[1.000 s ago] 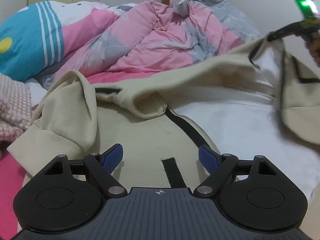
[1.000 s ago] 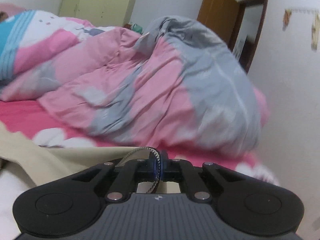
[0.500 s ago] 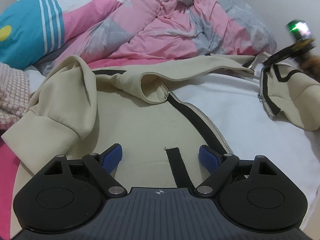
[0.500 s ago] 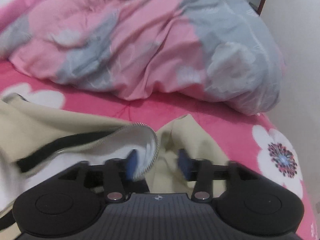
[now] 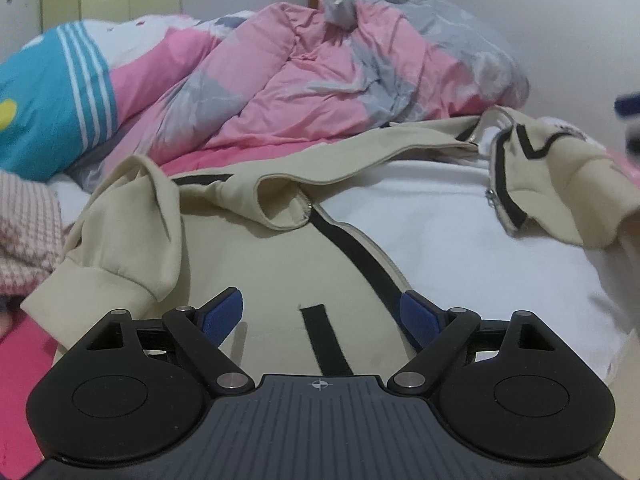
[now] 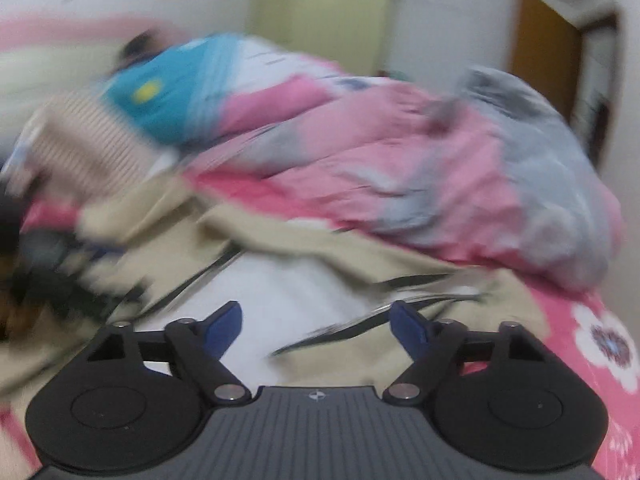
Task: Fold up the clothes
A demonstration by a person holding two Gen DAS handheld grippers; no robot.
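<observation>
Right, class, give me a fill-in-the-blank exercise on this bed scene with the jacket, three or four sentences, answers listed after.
1. The beige jacket lies on the bed with its zip ____, its white lining showing.
2. Both sets of tongs, left tongs and right tongs, have pads coloured ____.
3. The crumpled duvet behind the jacket is pink and ____.
4. The trim along the jacket's zip edge is ____.

Answers: open; blue; grey; black

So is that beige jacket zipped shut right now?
No, the beige jacket lies open, its white lining showing beside the black zipper strip.
</observation>
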